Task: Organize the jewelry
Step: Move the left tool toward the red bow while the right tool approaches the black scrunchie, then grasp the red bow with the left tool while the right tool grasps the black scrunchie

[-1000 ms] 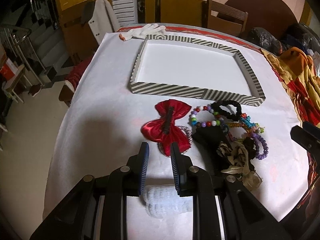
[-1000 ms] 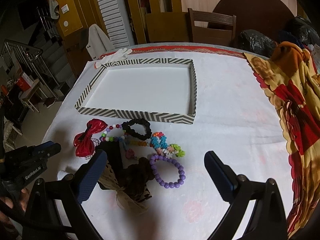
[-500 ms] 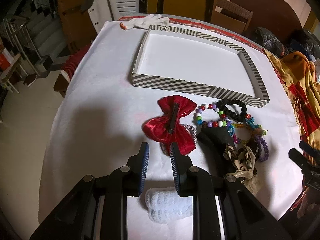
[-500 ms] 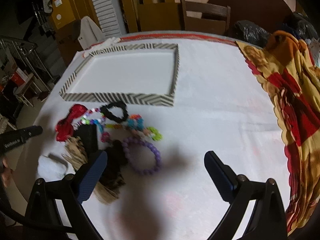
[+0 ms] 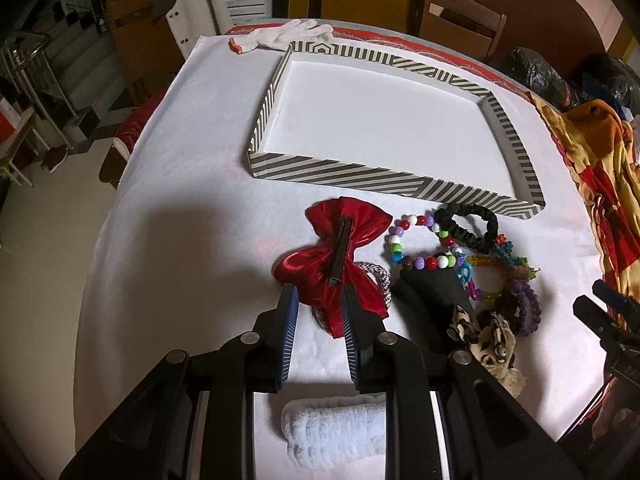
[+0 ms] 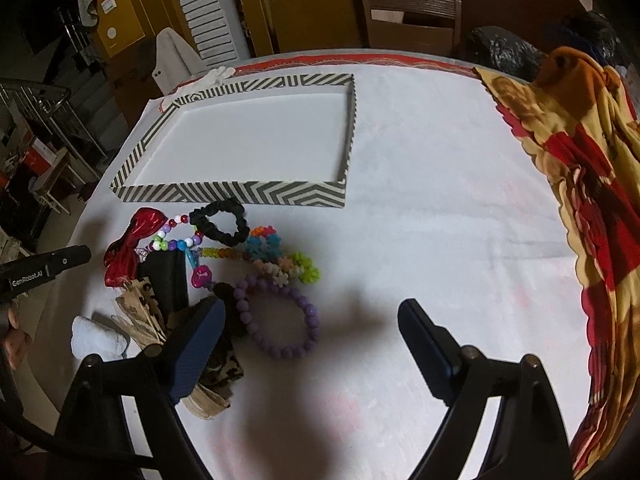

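Hovering low over the red satin bow (image 5: 352, 224) – left gripper (image 5: 318, 300), jaws parted by a narrow gap, ribbed blue pads astride the bow's near lobe without visibly pinching it. Seen only from the left wrist: the bow's black clip bar running down its middle, a rolled white towel (image 5: 332, 428) right under the gripper body, and a white glove (image 5: 288, 36) at the far desk edge.

Seen clearly only from the right wrist: right gripper (image 6: 310, 312), jaws wide and closing, with the purple bead bracelet (image 6: 280, 350) flat on the white cloth (image 6: 440, 200) in the gap, nearer the left-hand finger and untouched by either pad. Also there, a chain of plastic flower links (image 6: 280, 268) in blue, orange, pink and green, and a red-and-yellow blanket (image 6: 580, 160) heaped along the desk's right side.

Shared by both views: shallow rectangular tray (image 5: 360, 174), grey-and-white chevron walls, plain white floor, holding nothing. Just in front of its near wall – the jewelry, all in one loose pile on the desk: glossy round multicolour beads (image 5: 416, 262), a ruched black scrunchie (image 5: 490, 224), a matte black fabric piece (image 5: 436, 292), crumpled leopard-print cloth (image 5: 496, 336).
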`<state>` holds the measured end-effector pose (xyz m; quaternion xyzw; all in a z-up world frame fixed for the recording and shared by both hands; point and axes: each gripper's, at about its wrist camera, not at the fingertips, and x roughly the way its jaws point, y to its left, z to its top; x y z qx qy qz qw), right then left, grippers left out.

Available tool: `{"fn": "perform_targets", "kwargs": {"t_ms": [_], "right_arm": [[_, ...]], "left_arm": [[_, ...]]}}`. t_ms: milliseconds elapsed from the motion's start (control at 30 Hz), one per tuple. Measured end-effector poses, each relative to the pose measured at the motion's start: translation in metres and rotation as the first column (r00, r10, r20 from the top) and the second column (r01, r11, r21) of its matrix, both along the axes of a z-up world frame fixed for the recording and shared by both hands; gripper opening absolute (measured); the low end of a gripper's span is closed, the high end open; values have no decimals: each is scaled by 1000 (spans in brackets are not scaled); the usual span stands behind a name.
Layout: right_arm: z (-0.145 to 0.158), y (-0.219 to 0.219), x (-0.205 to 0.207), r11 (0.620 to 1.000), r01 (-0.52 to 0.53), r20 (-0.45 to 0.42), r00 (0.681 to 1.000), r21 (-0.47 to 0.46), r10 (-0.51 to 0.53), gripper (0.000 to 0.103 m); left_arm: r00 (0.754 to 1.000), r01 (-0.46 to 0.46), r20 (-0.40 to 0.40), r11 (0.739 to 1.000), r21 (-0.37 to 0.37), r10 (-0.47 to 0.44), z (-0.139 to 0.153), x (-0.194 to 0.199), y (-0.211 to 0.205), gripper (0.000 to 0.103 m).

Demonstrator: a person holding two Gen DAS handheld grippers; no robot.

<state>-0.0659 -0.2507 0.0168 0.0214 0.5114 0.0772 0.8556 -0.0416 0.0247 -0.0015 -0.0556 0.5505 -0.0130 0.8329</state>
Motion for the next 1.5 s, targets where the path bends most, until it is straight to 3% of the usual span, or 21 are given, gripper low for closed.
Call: {"fn": "perform_targets", "kwargs": {"t_ms": [667,800,833,900,1200,1333,1500], "right_arm": [[2,12,9,1000,-22,9,1000,-2,22,91],[1,12,10,1000,-25,10,1000,4,25,91],[0,12,10,1000,-29,9,1000,7,29,89],[-2,13,11,999,-38,9,999,13,38,79],[-12,14,27,997,-62,-21,998,43,63,78],[-14,19,46,992,-73,-26,997,102,76,78],[-26,41,76,988,-113,-24,993,110,116,77]], "left_arm": [[1000,1,-14,1000,-1,-1,-6,6,0,17],[999,2,-35,997,-78,-5,-11,9,7,17],[999,-5,-48,992,-122,0,-14,10,12,17],[998,-19,-61,990,-143,10,-19,14,16,22],[996,35,-73,994,-99,-42,-26,41,-3,23],[994,51,-90,997,-53,-55,-35,54,-8,23],[990,76,-117,997,-7,-76,-45,65,-13,23]]}}
